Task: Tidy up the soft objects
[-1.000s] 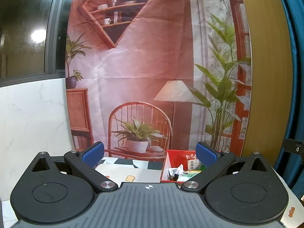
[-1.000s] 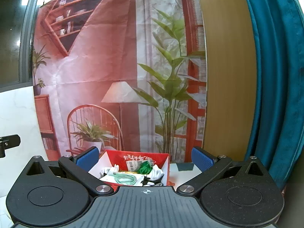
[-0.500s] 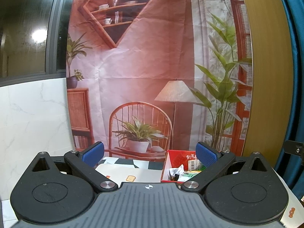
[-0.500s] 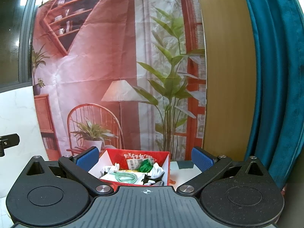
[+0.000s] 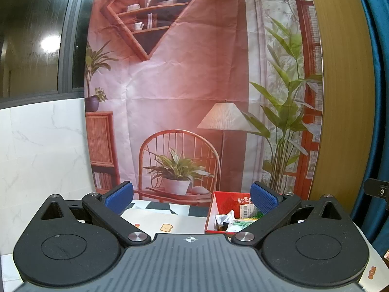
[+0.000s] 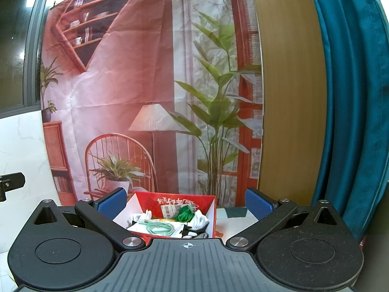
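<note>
While both tongs, left gripper (image 5: 192, 196) and right gripper (image 6: 184, 202), gape empty, the glossy red cardboard box (image 6: 212, 208) holds crumpled white cloth (image 6: 200, 220) and a coiled green cord (image 6: 160, 228).

— Where do the two wrist views look from?
— Low over the table (image 5: 180, 221), level, facing the printed backdrop (image 5: 184, 92) at its far edge.
— Shared?
— The red box (image 6: 180, 200), nearer and centered in the right view.

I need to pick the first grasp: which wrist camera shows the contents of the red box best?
The right wrist view. The red box sits centred between that gripper's open fingers, showing a coiled green cable, a green bundle and white fabric. The left wrist view shows the box off to the right, partly hidden behind its right finger.
</note>
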`<state>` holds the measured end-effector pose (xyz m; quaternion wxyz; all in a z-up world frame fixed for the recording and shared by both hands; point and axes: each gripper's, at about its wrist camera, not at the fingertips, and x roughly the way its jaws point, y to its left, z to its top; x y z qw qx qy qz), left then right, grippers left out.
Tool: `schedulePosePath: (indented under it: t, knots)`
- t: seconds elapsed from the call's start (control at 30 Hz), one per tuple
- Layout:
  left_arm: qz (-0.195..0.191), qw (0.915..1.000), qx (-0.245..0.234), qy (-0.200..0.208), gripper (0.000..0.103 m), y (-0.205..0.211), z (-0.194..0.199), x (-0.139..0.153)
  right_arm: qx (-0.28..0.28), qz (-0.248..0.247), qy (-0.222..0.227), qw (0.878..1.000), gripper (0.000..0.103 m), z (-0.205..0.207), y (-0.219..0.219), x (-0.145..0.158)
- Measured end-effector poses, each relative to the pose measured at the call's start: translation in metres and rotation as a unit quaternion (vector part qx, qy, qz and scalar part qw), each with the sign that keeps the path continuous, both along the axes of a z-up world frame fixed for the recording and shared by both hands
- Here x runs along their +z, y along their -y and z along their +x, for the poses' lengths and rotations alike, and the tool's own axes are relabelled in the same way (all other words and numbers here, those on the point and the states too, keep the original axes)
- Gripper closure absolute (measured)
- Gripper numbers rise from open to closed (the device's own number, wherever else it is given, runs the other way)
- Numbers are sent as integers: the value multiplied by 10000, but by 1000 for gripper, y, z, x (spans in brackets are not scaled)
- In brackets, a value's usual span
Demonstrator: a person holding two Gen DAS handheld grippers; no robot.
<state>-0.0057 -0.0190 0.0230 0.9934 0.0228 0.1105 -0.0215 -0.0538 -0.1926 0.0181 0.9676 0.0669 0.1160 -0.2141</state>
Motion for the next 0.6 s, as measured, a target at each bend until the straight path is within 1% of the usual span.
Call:
schedulePosePath:
  t: [0.6]
  knots:
    - [-37,10000,36,-46,0,0,-1,0,-6,-4,-4,10000,0,0,0,0]
